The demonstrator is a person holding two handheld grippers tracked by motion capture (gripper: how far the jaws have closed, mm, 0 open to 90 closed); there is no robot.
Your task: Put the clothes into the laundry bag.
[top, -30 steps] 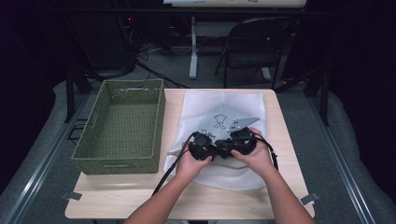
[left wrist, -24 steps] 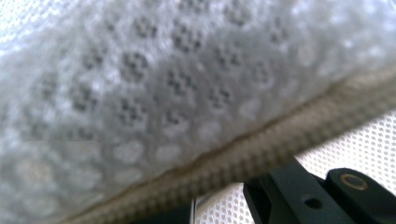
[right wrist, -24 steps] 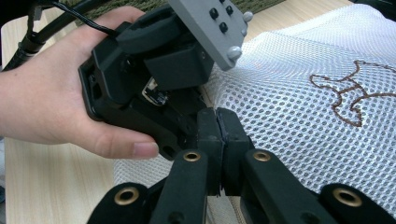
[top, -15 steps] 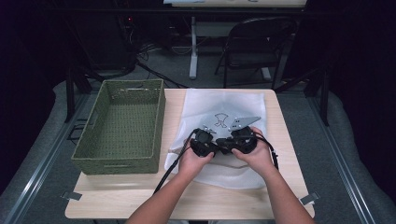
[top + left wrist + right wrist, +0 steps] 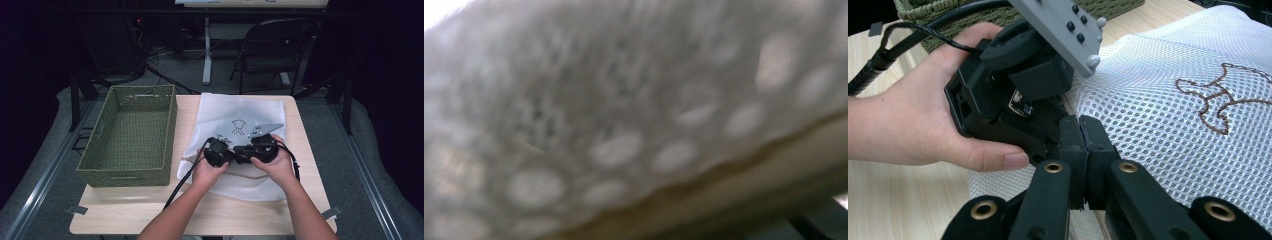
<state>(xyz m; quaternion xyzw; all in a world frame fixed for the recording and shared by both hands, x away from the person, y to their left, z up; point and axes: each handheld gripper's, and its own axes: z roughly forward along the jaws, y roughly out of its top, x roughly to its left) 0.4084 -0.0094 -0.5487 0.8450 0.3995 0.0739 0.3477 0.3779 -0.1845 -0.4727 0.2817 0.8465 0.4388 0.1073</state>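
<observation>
I have both tools down over the white mesh laundry bag with a brown embroidered outline (image 5: 240,120), which lies flat on the pale wooden desk (image 5: 150,220), just to the right of the green woven rectangular basket (image 5: 130,135), my chosen landmark. The bag's near left corner lies closest to the basket's front end, and its far edge runs level with the basket's back rim. My right hand-held gripper (image 5: 1082,150) has its two black jaws pressed together with no gap between them; from its own camera I cannot make out whether a fold of mesh is pinched there or whether they merely sit on the fabric. My left hand-held gripper (image 5: 217,152), wrapped in my left hand (image 5: 923,120), sits on the side nearer the basket, touching or almost touching the right one. Its own camera is pressed so close to the mesh that all I get is a blur of holes, so I cannot tell how its jaws stand. I judge the bag to be light, limp and open-weave: it will sag, drape and bunch rather than hold shape, and the holes may snag a jaw tip. I would take it by a doubled fold or a hemmed edge on the side facing the basket, pinching deep enough that the thin net does not slip out.
</observation>
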